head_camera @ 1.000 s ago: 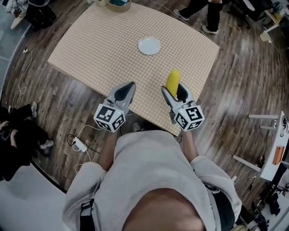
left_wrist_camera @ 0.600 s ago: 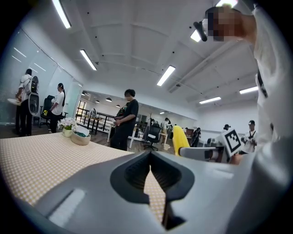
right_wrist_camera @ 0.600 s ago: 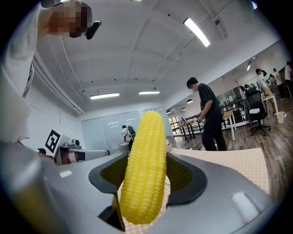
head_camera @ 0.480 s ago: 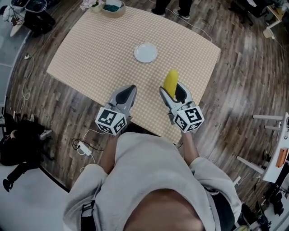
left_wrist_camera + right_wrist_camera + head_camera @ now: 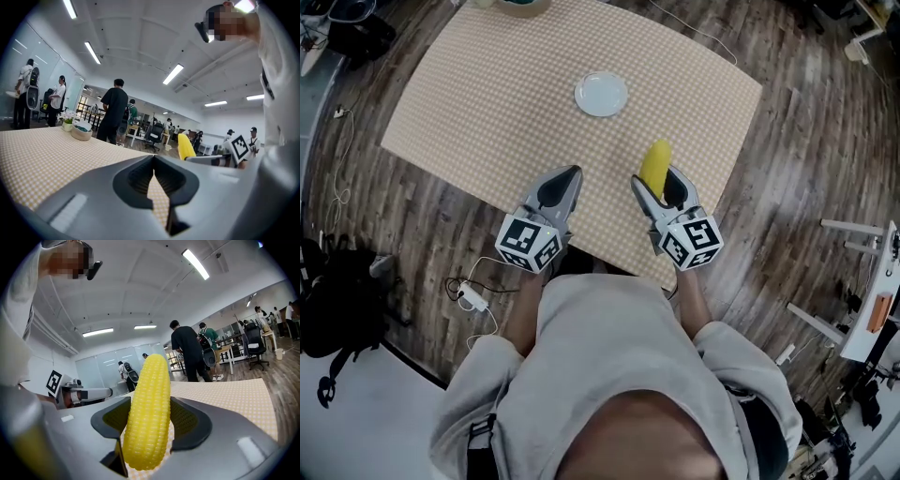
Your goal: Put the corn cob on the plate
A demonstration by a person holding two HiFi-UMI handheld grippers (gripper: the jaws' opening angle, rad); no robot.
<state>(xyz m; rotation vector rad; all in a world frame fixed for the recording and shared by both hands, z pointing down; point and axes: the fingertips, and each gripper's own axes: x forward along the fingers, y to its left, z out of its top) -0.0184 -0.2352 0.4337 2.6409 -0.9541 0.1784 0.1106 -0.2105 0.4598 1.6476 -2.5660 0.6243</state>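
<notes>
The right gripper's fingers [image 5: 190, 423] are clamped on the corn cob [image 5: 149, 413], one dark pad on each side of it. The cob juts out past the fingertips toward the far side, tilted a little. The left gripper's fingers [image 5: 136, 180] are clenched, their tips meeting in a thin line.

In the head view the right gripper [image 5: 657, 183] and the left gripper [image 5: 567, 178] are held side by side. Both point away from the person and slightly downward, with their marker cubes toward the body. They sit over the near edge of the checked surface [image 5: 487, 94], the right one close to its near right corner.

The forearms come out of grey sleeves [image 5: 727, 352], elbows bent and close to the torso.

The cob is held above the surface. The white plate [image 5: 601, 94] lies well apart from it, farther away and to the left. A bowl [image 5: 81, 132] stands at the far left edge. Wooden floor [image 5: 787, 187] surrounds the surface.
</notes>
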